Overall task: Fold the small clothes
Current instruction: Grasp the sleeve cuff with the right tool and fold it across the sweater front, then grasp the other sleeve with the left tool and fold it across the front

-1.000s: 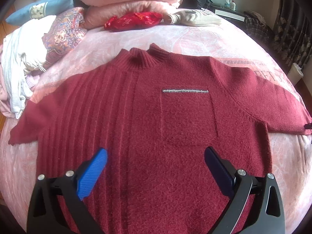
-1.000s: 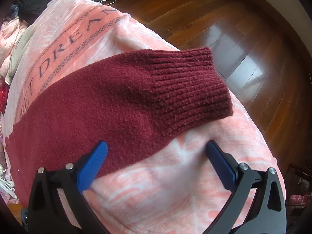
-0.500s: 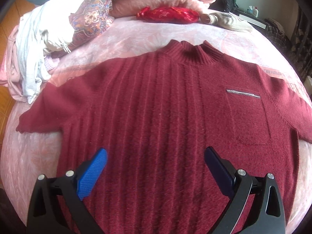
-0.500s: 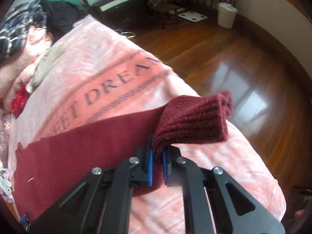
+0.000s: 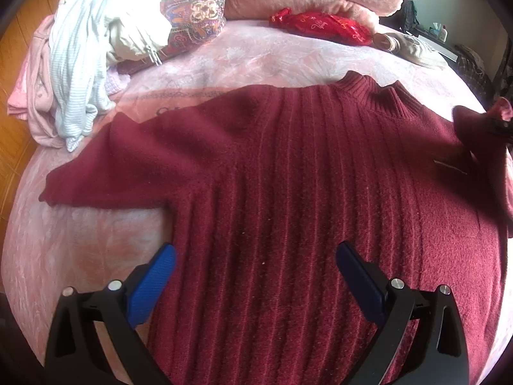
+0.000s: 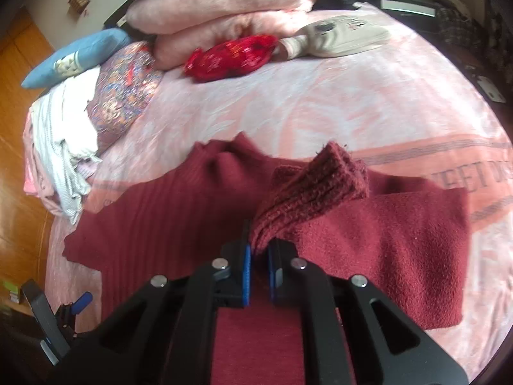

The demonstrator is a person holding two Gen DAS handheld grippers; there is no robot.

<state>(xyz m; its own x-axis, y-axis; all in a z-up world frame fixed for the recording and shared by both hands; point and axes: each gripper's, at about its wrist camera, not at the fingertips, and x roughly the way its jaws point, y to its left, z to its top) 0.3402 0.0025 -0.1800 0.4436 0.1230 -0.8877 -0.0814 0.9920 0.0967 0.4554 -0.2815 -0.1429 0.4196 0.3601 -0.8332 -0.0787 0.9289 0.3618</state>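
A dark red ribbed knit sweater lies spread front-up on a bed covered by a pink patterned blanket, its short ribbed collar pointing toward the head of the bed. One sleeve stretches flat across the blanket toward the bed's edge. The other sleeve is turned back over the chest, and its ribbed cuff is pinched and lifted above the sweater body. A thin silver trim line shows on the chest near that raised sleeve.

The right gripper is clamped on the cuff, its blue pads pressed together with the knit bunched between them. The left gripper hangs over the lower part of the sweater with its jaws spread wide and nothing between them; one blue pad sits above the side seam by the armpit, the other over the ribbed front.

Beyond the collar lie a shiny red bundle with gold print and a beige garment, both resting against a stack of folded pink blankets. Off to the side are a paisley-patterned cushion, a heap of pale striped and white clothes, and a blue pillow. Wooden flooring shows past the bed's edge.
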